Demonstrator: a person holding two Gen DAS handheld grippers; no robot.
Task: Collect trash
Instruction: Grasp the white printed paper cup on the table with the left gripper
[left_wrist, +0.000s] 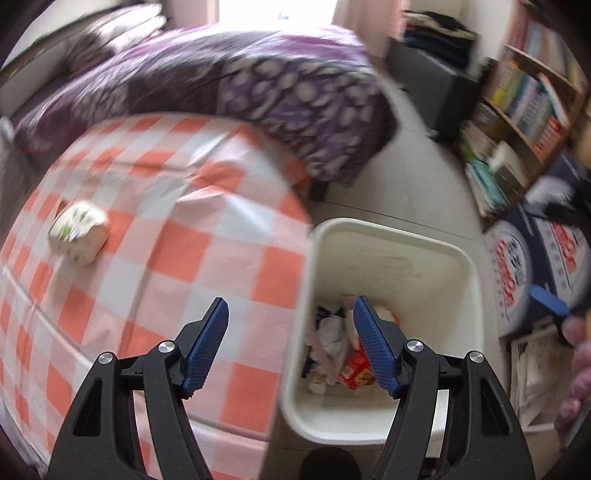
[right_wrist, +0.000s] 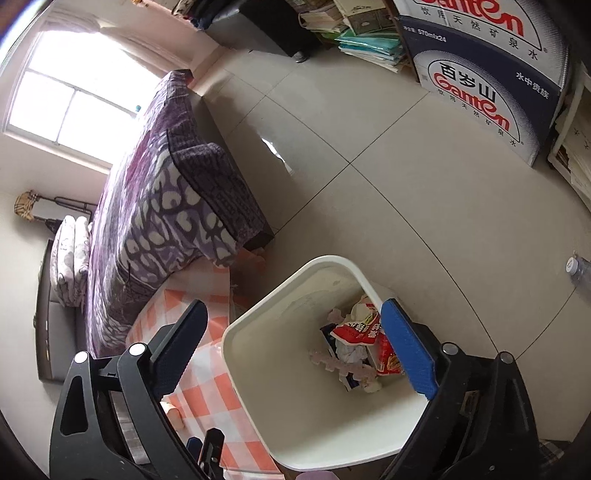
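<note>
A white waste bin (left_wrist: 391, 236) stands on the floor against the table with the orange-and-white checked cloth (left_wrist: 166, 266). Crumpled paper and red wrappers (left_wrist: 340, 347) lie at its bottom. My left gripper (left_wrist: 290, 301) is open and empty, straddling the table edge and the bin's left wall. A small wrapped tissue pack (left_wrist: 78, 232) lies on the cloth at the left. In the right wrist view my right gripper (right_wrist: 293, 302) hangs wide open and empty above the bin (right_wrist: 273, 373), with the trash (right_wrist: 362, 339) beside its right finger.
A bed with a purple patterned blanket (right_wrist: 155, 206) runs behind the table. A blue Ganten water carton (right_wrist: 480, 74) and a bookshelf (left_wrist: 524, 96) stand to the right. A plastic bottle (right_wrist: 580, 269) lies on the tiled floor (right_wrist: 406, 203).
</note>
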